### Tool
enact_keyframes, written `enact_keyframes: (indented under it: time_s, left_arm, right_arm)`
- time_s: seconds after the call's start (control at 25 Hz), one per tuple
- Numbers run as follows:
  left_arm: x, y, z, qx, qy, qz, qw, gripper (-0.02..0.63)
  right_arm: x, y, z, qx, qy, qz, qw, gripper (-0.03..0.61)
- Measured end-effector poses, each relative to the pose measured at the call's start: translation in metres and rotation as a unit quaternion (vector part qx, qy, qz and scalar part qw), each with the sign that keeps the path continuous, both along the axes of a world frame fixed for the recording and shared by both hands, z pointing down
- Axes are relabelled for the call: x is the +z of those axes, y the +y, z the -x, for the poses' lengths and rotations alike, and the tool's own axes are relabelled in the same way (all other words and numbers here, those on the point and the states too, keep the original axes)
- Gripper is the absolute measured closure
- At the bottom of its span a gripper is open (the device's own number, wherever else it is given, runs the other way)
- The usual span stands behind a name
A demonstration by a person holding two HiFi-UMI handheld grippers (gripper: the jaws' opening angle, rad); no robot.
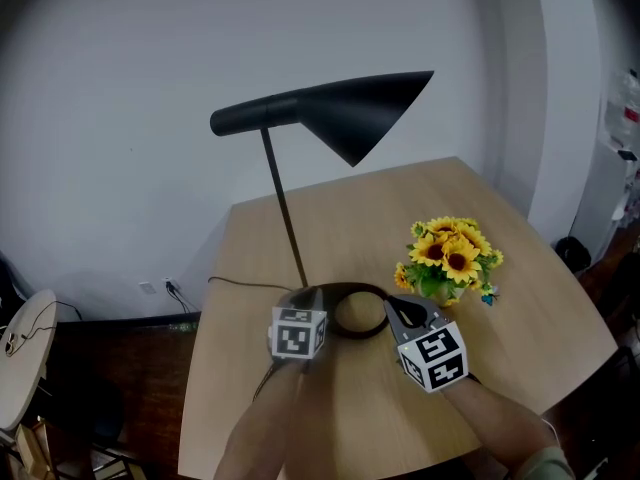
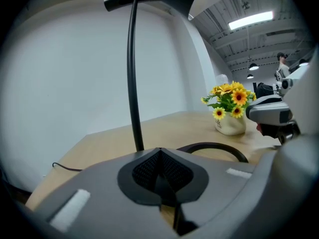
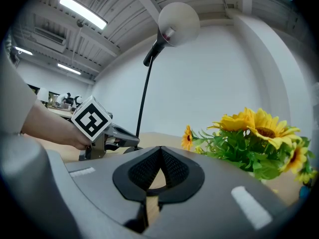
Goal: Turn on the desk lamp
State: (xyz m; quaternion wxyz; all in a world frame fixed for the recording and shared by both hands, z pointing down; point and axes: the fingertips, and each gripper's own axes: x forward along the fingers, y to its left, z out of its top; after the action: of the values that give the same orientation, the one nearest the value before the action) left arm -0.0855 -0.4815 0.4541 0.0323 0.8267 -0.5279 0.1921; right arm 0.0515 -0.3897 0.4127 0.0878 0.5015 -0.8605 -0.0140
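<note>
Desk lamp (image 1: 350, 113) matt black, probably metal; table (image 1: 350, 208) smooth pale wood; vase (image 2: 232, 126) smooth cream

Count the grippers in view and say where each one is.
2. The left gripper is at the left edge of the lamp base, near the pole. The right gripper is at its right edge, beside the flowers. Both are shut.

The left gripper (image 2: 159, 158) and the right gripper (image 3: 159, 156) share a smooth grey housing. Set into each is a dark collar around black, fine-ribbed fingers (image 2: 144, 172), flanked by white rectangular strips (image 3: 251, 206). Each carries a white cube (image 1: 298, 333) printed with black square markers. At the right wrist shows what may be a pale olive cuff (image 1: 548, 462).
</note>
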Motion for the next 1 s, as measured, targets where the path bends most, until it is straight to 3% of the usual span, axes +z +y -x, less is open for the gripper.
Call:
enact_keyframes:
  time_s: [0.36,0.52,1.0]
  left_arm:
    - [0.004,-0.003,0.0,0.004,0.02,0.021,0.9996,0.617]
    - [0.008,-0.007,-0.002,0.009,0.027,0.039,0.9988,0.617]
    - [0.02,-0.014,-0.014,0.02,-0.03,0.064,0.9973,0.617]
  right_arm:
    - [0.019,-0.022,0.001,0.003,-0.038,0.057,0.998,0.58]
    - [0.019,-0.026,0.0,0.005,-0.042,0.059,0.997,0.58]
    - [0.021,-0.026,0.004,-0.004,-0.036,0.06,0.998,0.58]
